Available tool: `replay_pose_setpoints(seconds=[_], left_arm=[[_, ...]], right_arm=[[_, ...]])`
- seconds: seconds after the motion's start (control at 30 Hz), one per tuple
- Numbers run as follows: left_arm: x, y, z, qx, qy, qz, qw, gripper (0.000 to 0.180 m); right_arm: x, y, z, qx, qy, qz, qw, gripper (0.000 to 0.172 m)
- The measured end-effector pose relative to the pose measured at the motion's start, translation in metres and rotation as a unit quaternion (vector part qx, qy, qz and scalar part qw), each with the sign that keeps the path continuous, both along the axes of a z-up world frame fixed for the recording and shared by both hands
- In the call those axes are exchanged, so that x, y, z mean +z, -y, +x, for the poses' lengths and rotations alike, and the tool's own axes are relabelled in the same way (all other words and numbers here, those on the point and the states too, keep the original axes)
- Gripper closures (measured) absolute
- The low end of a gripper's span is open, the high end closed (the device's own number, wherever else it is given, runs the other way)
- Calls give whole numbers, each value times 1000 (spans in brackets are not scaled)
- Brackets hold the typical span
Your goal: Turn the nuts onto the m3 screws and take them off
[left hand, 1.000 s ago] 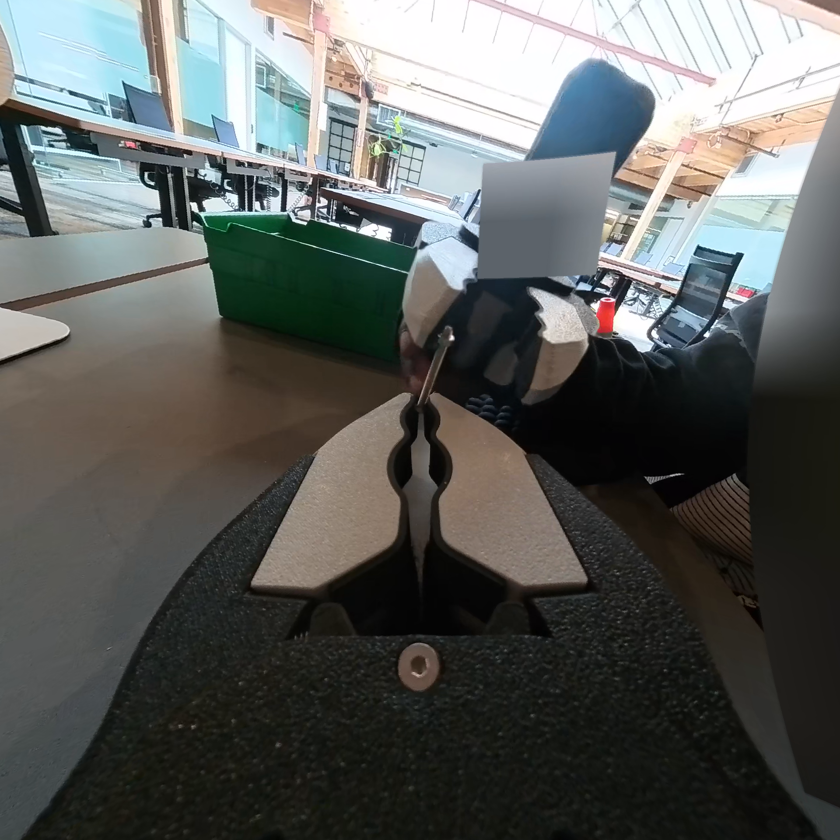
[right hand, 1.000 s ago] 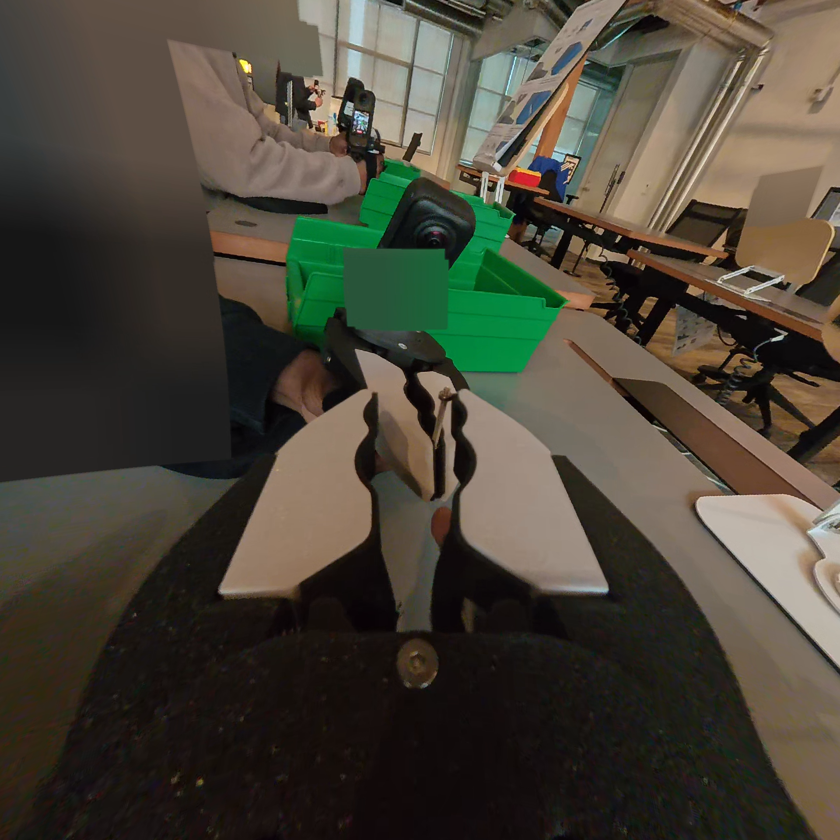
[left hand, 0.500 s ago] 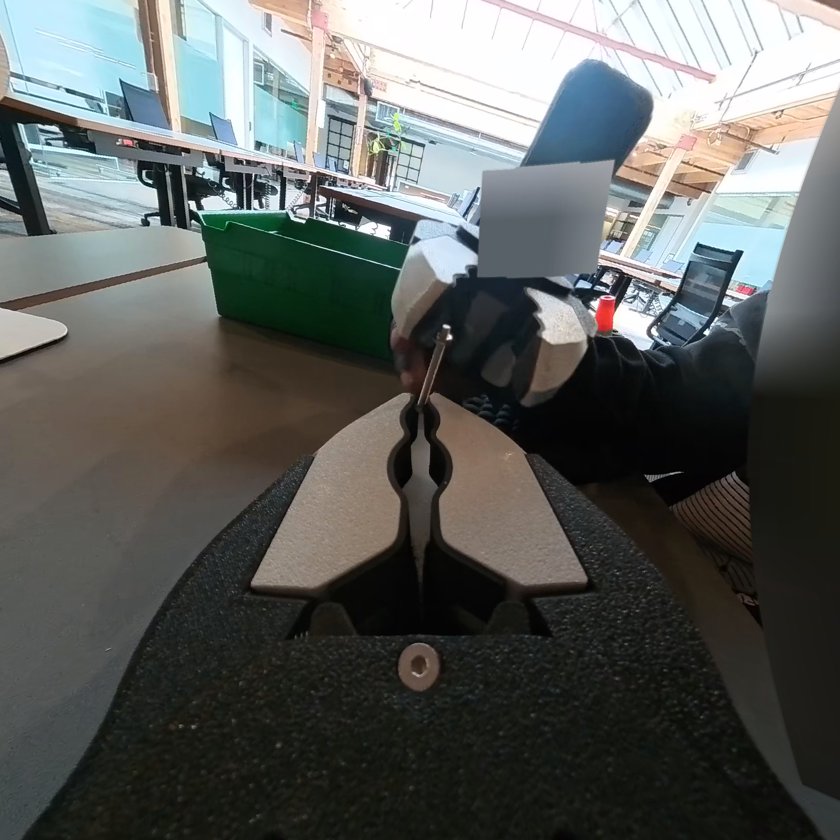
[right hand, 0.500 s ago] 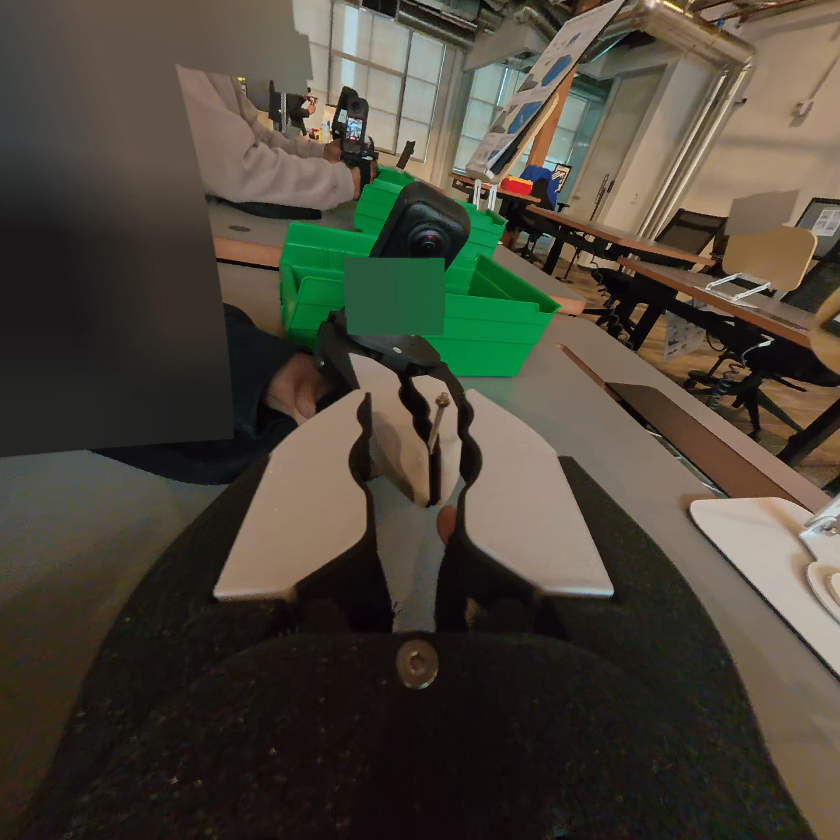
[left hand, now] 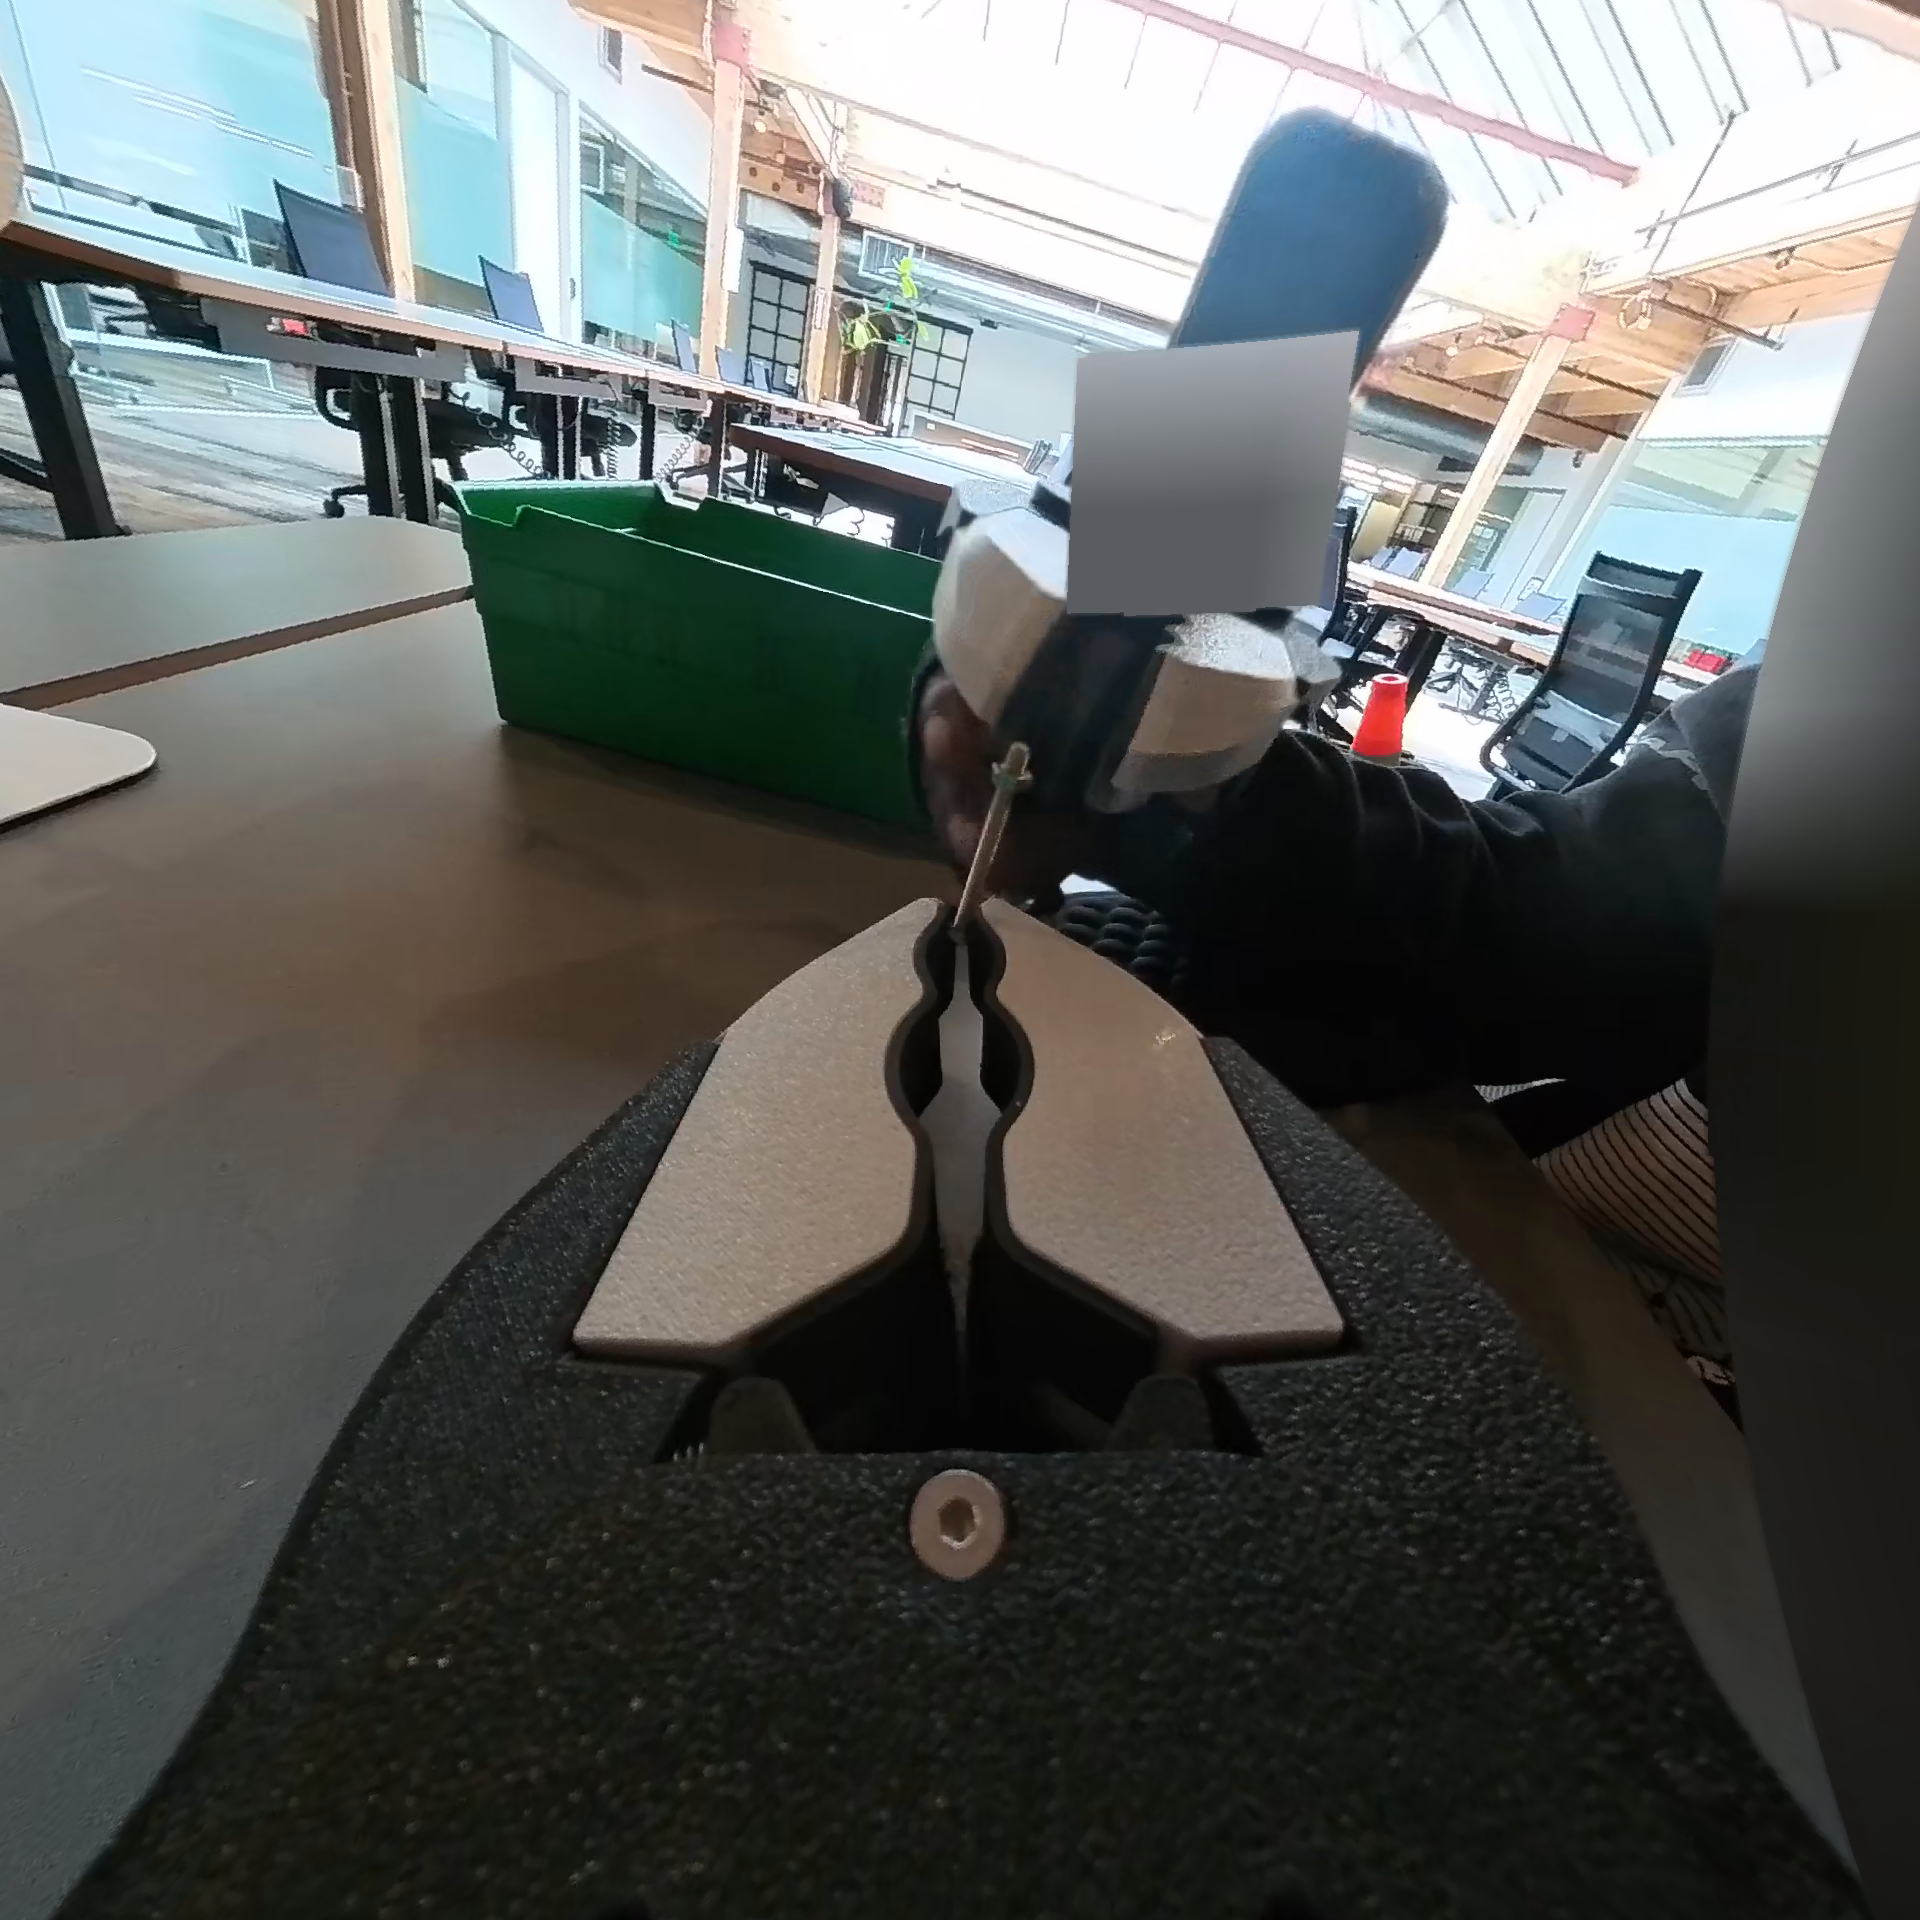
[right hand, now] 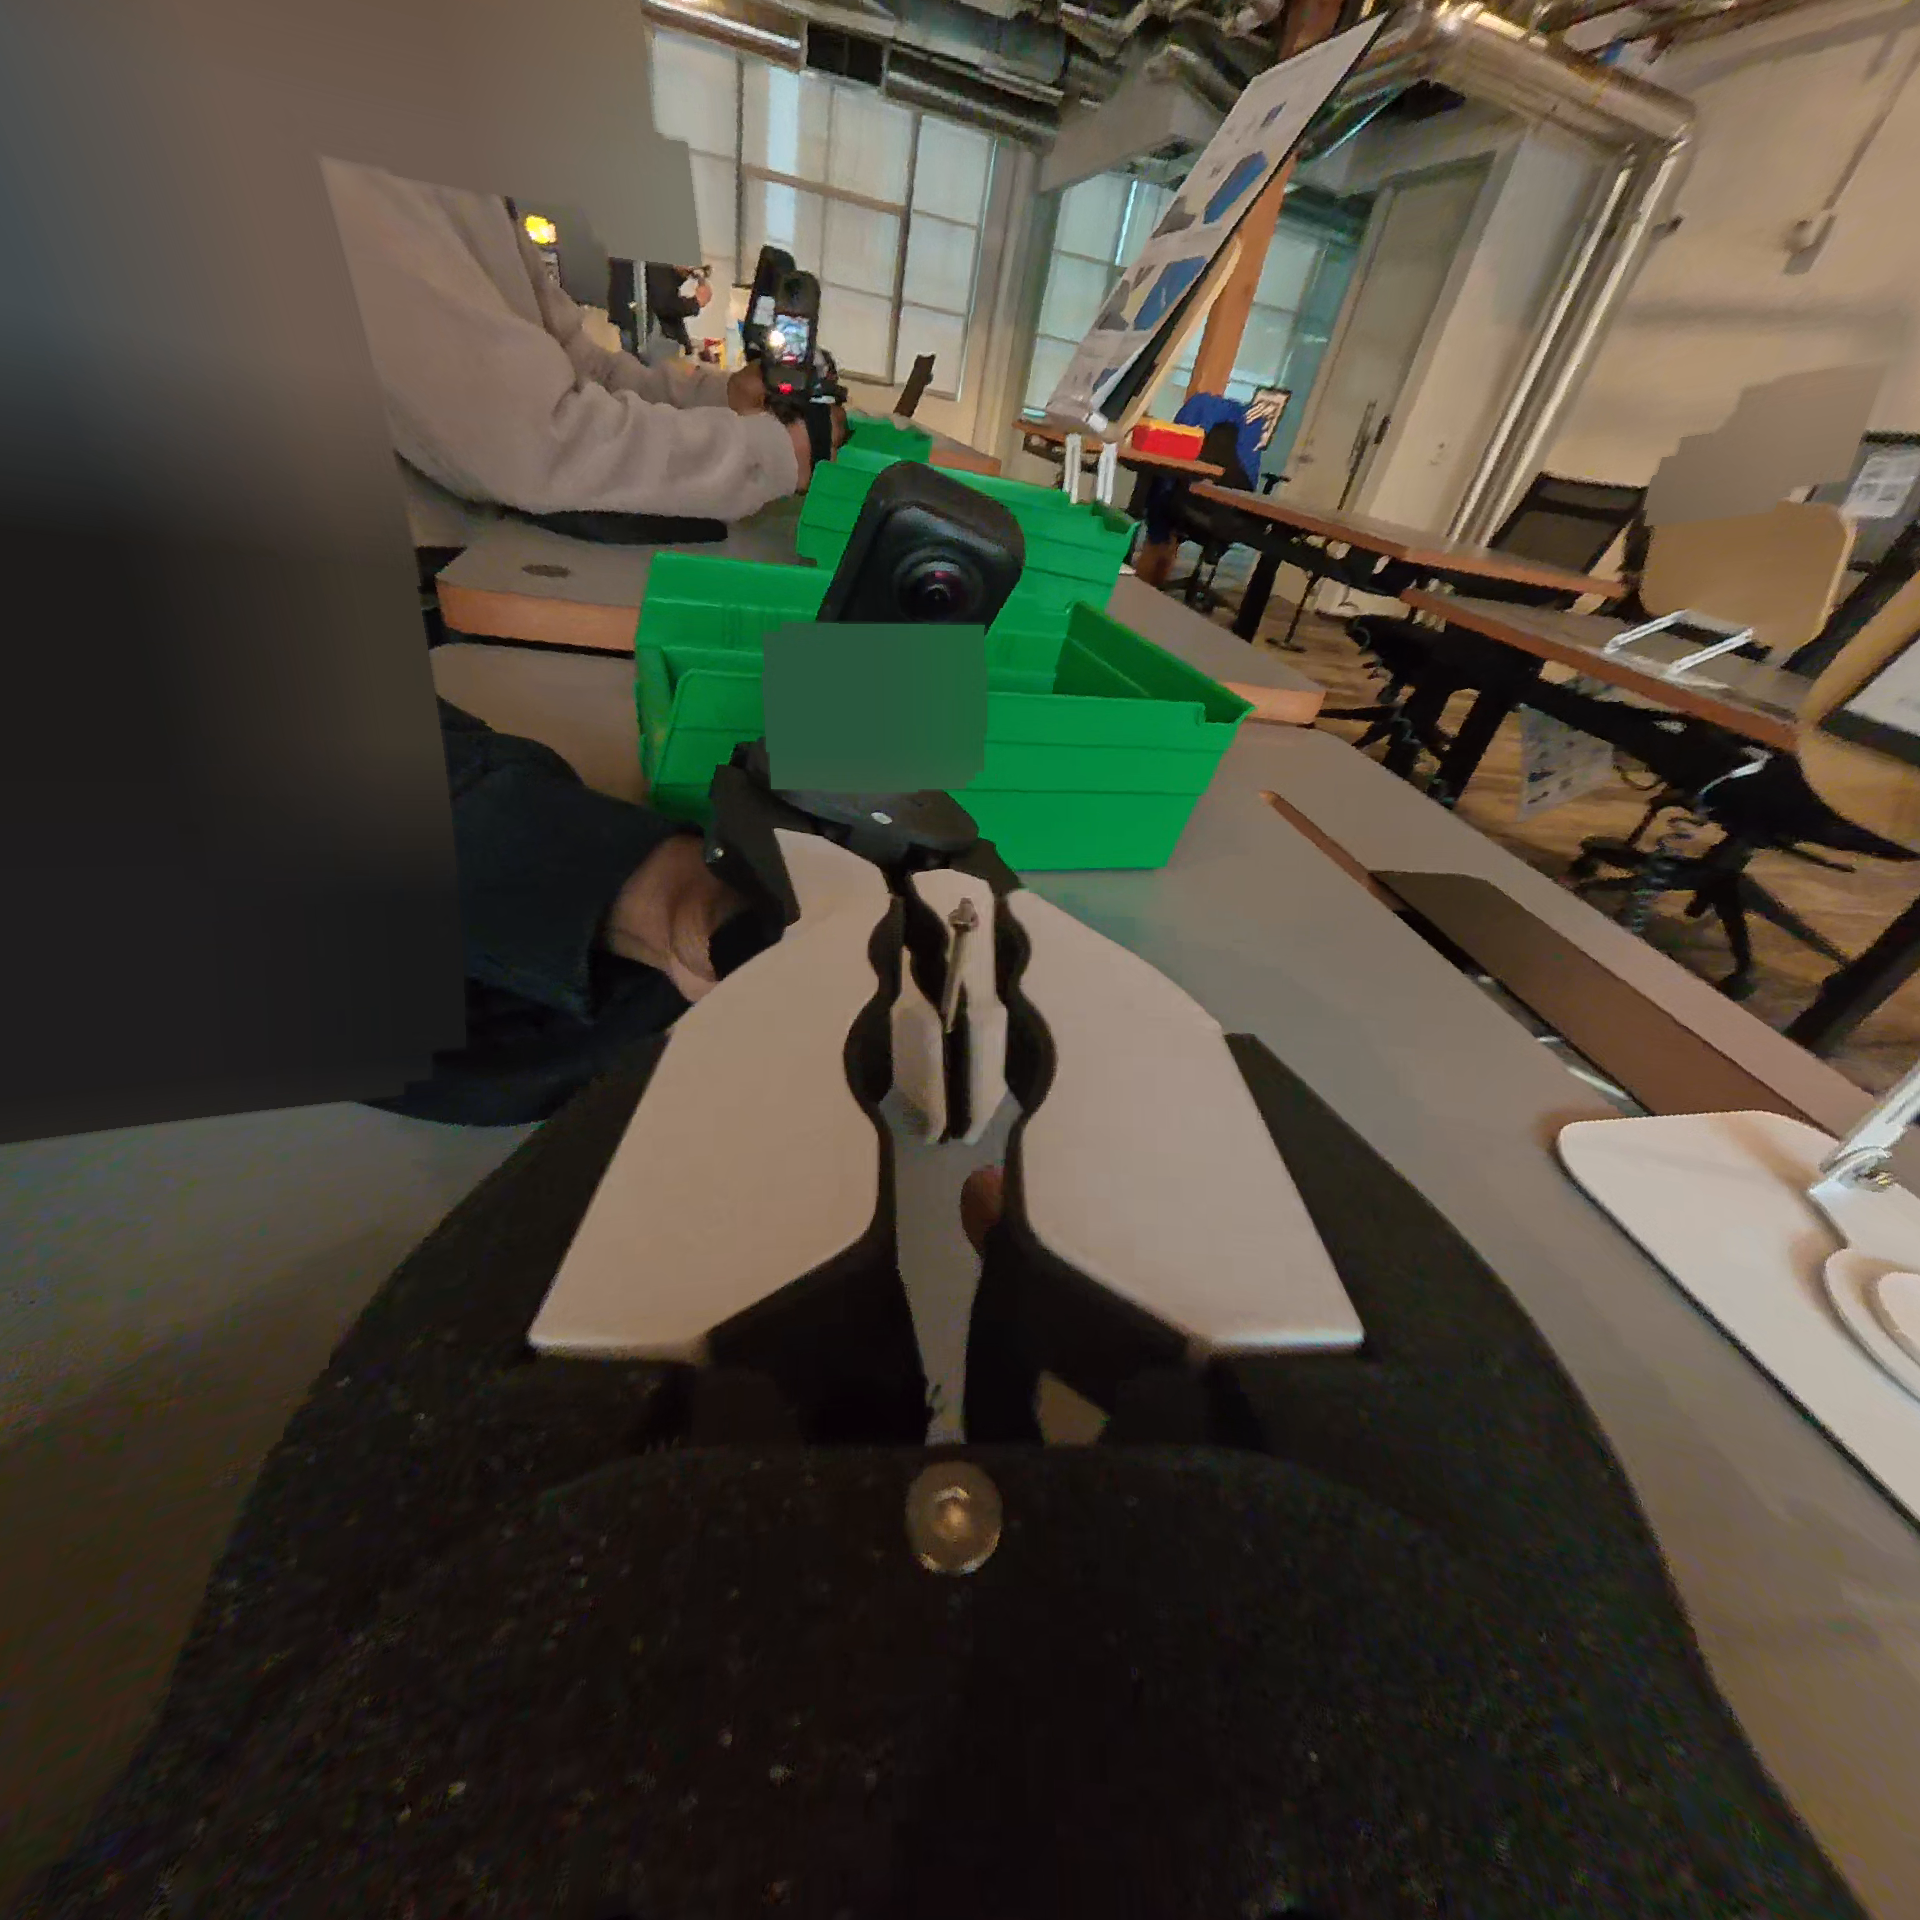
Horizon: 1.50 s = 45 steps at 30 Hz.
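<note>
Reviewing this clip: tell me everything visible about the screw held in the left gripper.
The screw is thin, long and silvery metal. Its lower end is pinched at the tips of the left gripper, whose fingers are closed on it. It stands up, leaning slightly right. A small nut sits close to its top end. In the right wrist view the screw stands in the gap between the right gripper's fingers; contact there cannot be told.

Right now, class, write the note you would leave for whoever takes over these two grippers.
Left gripper: shut on the lower end of the screw, which stands tilted above the table.
Right gripper: open, fingers either side of the screw's top, not pressing.
Nut: on the thread near the top.
Green bin: behind.
Left to do: finish turning the nut, then take it off.
</note>
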State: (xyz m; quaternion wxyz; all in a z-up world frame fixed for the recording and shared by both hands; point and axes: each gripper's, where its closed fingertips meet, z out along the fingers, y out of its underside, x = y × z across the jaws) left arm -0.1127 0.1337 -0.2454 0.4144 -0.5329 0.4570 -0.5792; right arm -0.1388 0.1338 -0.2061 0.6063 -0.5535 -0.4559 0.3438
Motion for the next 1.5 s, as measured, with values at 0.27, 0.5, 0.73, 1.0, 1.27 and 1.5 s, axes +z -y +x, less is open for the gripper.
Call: replay_pose_setpoints(seconds=[0.27,0.5,0.73,1.0,1.27,1.5], left_arm=[[0,0,0,-1,-1,0,1000,179],[0,-1,0,2,0,-1,1000,179],[0,0,0,0,-2,0,1000,179],[-1,0,1,0,-2,0,1000,179],[-1,0,1,0,-2,0,1000,179],[-1,0,1,-2,-4,0,1000,179]], right_arm=[[-7,3,-13,8,11,11,1000,135],[-6,5,-2,16,23,-15,1000,161],[-2,-1,-3,-3,2,3,1000,146],[-11,4,-11,10,26,1,1000,145],[-9,-2,2,1,24,-23,999,160],[-13,1,-12,5,26,5,1000,135]])
